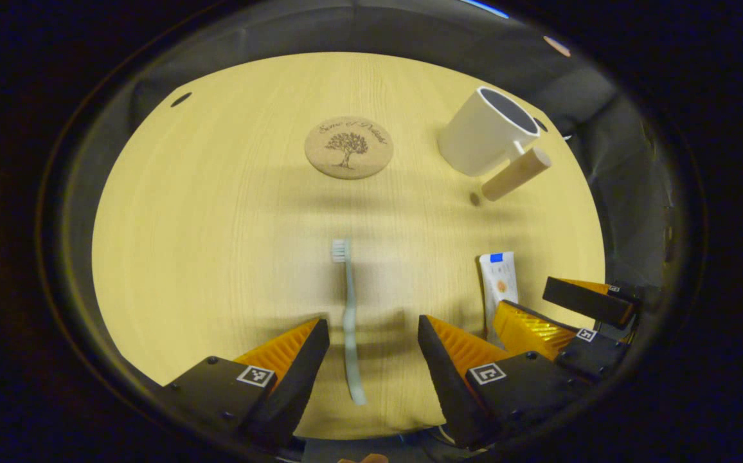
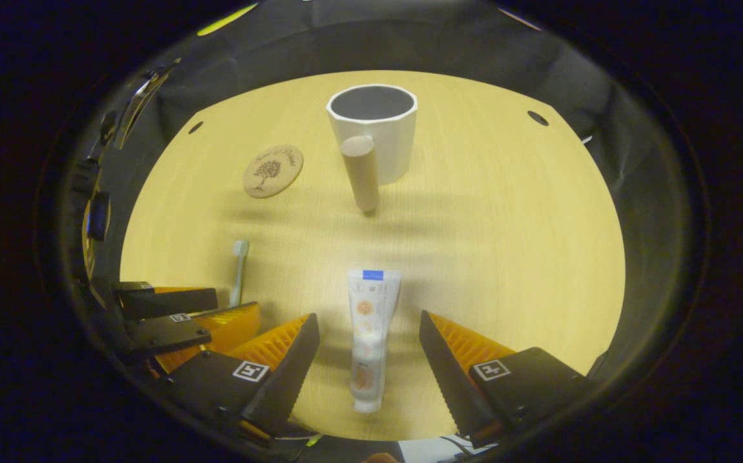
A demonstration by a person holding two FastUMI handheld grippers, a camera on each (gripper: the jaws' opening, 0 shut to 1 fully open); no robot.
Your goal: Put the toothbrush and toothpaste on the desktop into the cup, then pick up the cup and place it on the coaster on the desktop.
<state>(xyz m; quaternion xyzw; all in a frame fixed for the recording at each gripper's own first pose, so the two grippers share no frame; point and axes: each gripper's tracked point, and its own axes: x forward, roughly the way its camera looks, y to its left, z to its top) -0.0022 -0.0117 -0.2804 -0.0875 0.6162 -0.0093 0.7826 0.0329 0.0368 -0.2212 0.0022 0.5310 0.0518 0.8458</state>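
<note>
In the left gripper view, the left gripper point(image 1: 373, 334) hangs over the near edge of the round wooden table point(image 1: 217, 257) with its fingers spread wide, and the handle of the toothbrush point(image 1: 349, 321) lies flat between them, touched by neither. The brush head points toward the table's middle.

In the right gripper view, the right gripper point(image 2: 369, 334) is likewise spread apart over the near edge, straddling the toothpaste point(image 2: 369, 334) without contact; the tube lies flat, its cap end nearest the edge and its flat crimped end pointing inward. From that view the toothbrush point(image 2: 238, 270) lies to the left of the tube, near the other gripper.

In the left gripper view the toothpaste point(image 1: 497, 289) lies to the right of the brush, partly covered by the right gripper point(image 1: 558, 308).

Farther in, past the table's middle, the cork coaster point(image 1: 348, 147) lies flat and bare. Well apart from it, toward the far edge, the white cup point(image 2: 374, 128) stands upright, its wooden handle point(image 2: 360, 172) pointing back toward the near edge.
</note>
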